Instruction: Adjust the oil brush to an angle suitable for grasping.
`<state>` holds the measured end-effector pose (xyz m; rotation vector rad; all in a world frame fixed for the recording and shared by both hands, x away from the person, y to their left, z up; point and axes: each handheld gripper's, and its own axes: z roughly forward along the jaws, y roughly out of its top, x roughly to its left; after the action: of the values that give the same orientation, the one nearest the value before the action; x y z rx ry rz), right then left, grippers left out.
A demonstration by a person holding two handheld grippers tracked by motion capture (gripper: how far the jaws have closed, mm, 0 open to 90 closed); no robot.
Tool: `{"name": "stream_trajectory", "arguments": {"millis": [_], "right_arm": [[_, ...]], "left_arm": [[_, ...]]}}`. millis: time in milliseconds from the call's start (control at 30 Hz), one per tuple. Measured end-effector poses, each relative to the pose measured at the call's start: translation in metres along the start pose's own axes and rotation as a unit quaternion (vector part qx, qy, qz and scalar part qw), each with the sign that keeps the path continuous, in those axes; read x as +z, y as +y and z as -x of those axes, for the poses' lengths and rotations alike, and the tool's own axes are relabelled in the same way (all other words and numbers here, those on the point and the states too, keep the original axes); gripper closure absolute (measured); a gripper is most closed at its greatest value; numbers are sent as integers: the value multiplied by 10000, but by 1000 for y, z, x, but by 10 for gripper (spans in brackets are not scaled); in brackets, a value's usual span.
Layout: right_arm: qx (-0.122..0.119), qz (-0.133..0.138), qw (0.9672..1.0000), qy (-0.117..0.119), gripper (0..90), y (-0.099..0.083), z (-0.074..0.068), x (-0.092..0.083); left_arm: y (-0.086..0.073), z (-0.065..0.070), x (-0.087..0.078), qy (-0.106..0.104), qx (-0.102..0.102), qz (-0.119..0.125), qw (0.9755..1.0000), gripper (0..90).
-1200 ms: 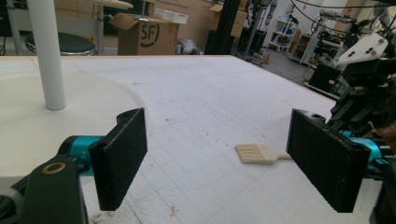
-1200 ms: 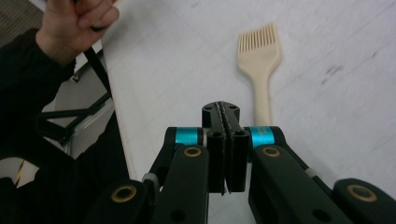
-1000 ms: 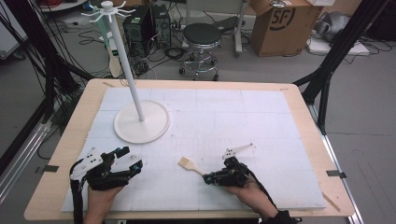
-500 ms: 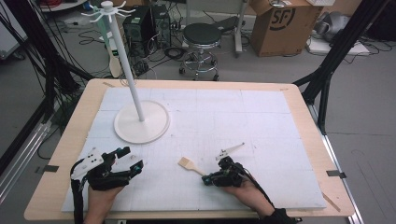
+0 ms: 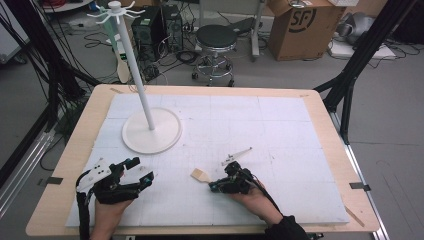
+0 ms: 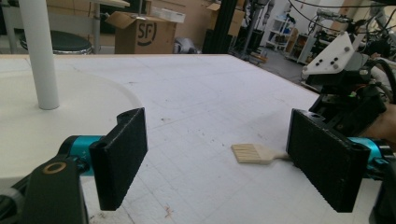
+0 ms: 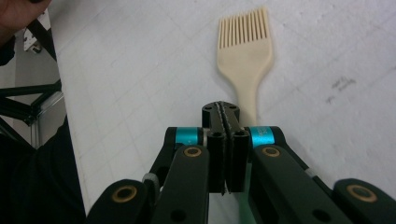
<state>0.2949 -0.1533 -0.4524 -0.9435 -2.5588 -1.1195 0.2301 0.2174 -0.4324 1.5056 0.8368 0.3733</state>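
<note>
The right gripper [image 7: 225, 112] is closed with nothing between its jaws; the brush [image 7: 245, 46] lies just ahead, probably for pushing. The left gripper [image 6: 224, 158] waits open.

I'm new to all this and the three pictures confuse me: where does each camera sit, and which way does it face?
High view: above the person's side, looking forward and down on the table, with both forearms, the left gripper and the right gripper.
Left gripper view: rides the left gripper, looking low across the table between its open jaws to the brush and the white stand.
Right gripper view: rides the right gripper, looking down past its shut jaws at the brush.
Shared: the brush appears in all three.
</note>
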Motion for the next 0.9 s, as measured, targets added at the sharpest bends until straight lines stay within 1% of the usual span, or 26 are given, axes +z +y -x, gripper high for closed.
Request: {"name": "stream_trajectory", "arguments": {"millis": [167, 333, 367, 500, 533, 633, 700, 733, 800, 833, 900], "right_arm": [[-23, 15, 9999, -102, 898, 7, -1, 5], [36, 36, 10000, -57, 899, 12, 4, 8], [40, 49, 9999, -107, 899, 13, 5, 9], [45, 55, 9999, -131, 899, 18, 8, 10], [85, 54, 9999, -134, 899, 19, 8, 10], [58, 99, 9998, -160, 899, 21, 11, 12], [108, 87, 9997, -217, 899, 24, 13, 12], [105, 125, 9996, -241, 899, 25, 14, 13], [192, 184, 9995, -162, 900, 26, 19, 13], [227, 203, 9994, -167, 900, 26, 21, 13], [201, 256, 9991, -253, 900, 27, 22, 13]], "left_arm": [[0, 0, 0, 16, 9, -4, 10000, 212], [0, 0, 0, 19, 10, 0, 10000, 212], [0, 0, 0, 22, 11, -5, 10000, 212], [0, 0, 0, 22, -1, -24, 10000, 212], [0, 0, 0, 17, 1, -31, 10000, 212], [0, 0, 1, 22, 1, -32, 10000, 212], [-1, 0, 1, 15, -2, -33, 10000, 212], [0, 0, 1, 21, -1, -38, 10000, 212], [-1, 0, 0, 27, -2, -35, 10000, 211], [0, -1, 0, 32, 7, -36, 10000, 212], [0, -1, 0, 37, 7, -42, 10000, 211]]}}
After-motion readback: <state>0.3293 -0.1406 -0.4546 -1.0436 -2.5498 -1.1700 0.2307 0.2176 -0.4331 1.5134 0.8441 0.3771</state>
